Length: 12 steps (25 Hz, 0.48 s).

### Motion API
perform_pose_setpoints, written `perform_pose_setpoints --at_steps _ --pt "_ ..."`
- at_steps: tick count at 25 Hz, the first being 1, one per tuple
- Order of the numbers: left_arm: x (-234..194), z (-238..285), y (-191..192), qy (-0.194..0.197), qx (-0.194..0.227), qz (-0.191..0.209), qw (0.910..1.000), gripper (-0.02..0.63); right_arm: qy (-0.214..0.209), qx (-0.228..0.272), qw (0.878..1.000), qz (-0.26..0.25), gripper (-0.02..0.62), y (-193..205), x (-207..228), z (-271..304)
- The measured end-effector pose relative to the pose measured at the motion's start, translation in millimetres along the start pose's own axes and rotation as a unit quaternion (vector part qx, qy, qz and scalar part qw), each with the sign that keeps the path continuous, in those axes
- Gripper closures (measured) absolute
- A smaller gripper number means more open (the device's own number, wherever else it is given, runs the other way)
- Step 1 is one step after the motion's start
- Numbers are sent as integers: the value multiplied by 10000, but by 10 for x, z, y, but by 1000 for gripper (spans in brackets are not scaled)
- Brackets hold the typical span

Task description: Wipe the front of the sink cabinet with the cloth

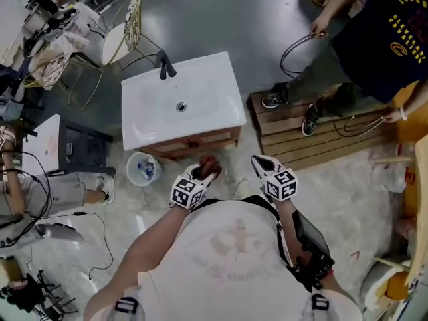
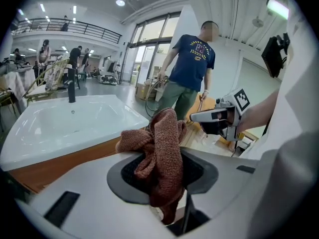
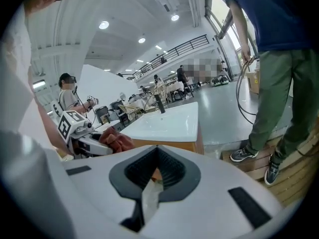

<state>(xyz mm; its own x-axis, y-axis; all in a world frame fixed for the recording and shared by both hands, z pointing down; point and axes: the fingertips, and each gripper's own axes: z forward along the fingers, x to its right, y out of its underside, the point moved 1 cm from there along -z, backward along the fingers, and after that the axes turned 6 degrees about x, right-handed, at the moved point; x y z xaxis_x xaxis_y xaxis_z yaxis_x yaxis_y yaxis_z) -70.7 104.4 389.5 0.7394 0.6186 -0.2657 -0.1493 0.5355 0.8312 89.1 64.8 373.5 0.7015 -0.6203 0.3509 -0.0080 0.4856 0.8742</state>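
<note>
The sink cabinet (image 1: 202, 140) has a white basin top (image 1: 179, 103) and a wooden front; it stands just ahead of me. My left gripper (image 1: 202, 172) is shut on a bunched reddish-brown cloth (image 1: 210, 164), held a little short of the wooden front. In the left gripper view the cloth (image 2: 162, 138) hangs out of the left gripper (image 2: 160, 171), with the wooden front (image 2: 55, 166) to its left. My right gripper (image 1: 259, 162) is beside it to the right, jaws together and holding nothing. The right gripper (image 3: 156, 177) faces the cabinet's corner (image 3: 172, 145).
A small blue-and-white bin (image 1: 143, 168) sits on the floor left of the cabinet. A wooden pallet (image 1: 314, 138) lies to the right, where a person (image 1: 364, 45) stands holding a cable. A chair (image 1: 124, 29) is behind the sink. Cables trail on the floor at left.
</note>
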Motion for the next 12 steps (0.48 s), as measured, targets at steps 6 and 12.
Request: perform_pose_setpoints --at_steps 6,12 --pt "-18 412 -18 -57 -259 46 9996 462 -205 -171 9996 68 583 31 322 167" --pt "-29 692 50 -42 -421 -8 9991 462 -271 -476 9984 125 583 185 516 203"
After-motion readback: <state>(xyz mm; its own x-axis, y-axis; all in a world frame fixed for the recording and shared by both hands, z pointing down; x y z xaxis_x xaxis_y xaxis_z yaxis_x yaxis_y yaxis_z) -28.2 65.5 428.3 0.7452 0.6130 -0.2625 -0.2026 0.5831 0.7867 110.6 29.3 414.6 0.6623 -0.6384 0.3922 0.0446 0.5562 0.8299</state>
